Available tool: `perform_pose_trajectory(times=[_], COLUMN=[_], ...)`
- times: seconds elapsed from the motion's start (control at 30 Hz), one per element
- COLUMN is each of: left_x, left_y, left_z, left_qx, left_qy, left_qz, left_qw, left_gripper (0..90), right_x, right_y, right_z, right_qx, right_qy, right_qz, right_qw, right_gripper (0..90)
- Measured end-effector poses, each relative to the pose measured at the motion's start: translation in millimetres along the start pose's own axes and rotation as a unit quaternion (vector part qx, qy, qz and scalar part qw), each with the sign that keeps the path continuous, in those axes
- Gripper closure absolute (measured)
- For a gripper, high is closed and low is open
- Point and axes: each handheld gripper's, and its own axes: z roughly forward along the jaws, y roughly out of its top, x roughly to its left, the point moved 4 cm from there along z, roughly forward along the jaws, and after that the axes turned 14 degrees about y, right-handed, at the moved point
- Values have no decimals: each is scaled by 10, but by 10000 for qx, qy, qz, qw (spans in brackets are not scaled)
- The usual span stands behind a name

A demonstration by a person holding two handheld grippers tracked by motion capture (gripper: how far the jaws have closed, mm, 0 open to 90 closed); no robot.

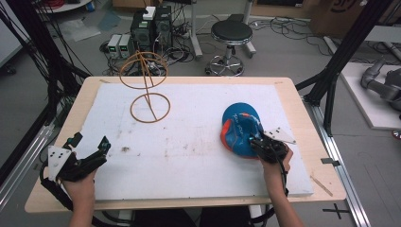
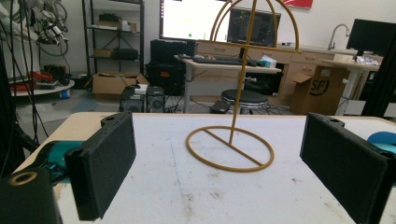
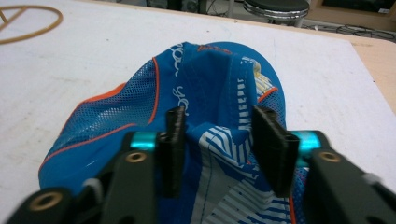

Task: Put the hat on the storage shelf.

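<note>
A: From the high view, where is the blue cap?

B: On the white worktop, at the right side and fairly near the person. The right tool is at its near edge, with the hand behind it

A: Does the right gripper view add anything?

B: Yes. There the cap shows its mesh side panel, orange piping and white stripes, and a raised fold of cloth stands between the two black pads, which press in on it from both sides, so that tool is pinching the cap

A: And the left tool?

B: Near the left edge, jaws spread wide with nothing between them. The left gripper view looks across at the wire stand, whose ring base lies flat on the worktop, upright rod rising from it. High view puts that stand at the far left, well apart from the cap
</note>
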Motion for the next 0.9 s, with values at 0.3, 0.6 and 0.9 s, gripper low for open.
perform_pose_trajectory(times=[0.3,0.6,0.9], left_x=[0,-1,-4], left_y=[0,1,1], left_z=[0,-3,-6], left_qx=[-5,-6,-5], left_qy=[8,8,13], left_qz=[-22,-30,-40], left_qw=[10000,10000,10000], left_gripper=[111,112,113], right_x=[-63,-16,-32], right_y=[-39,97,230], right_z=[20,-87,-203], right_qx=[149,-277,-634], right_qy=[307,554,643], right_qz=[129,189,218], right_qw=[9993,9979,9957], right_gripper=[874,878,877])
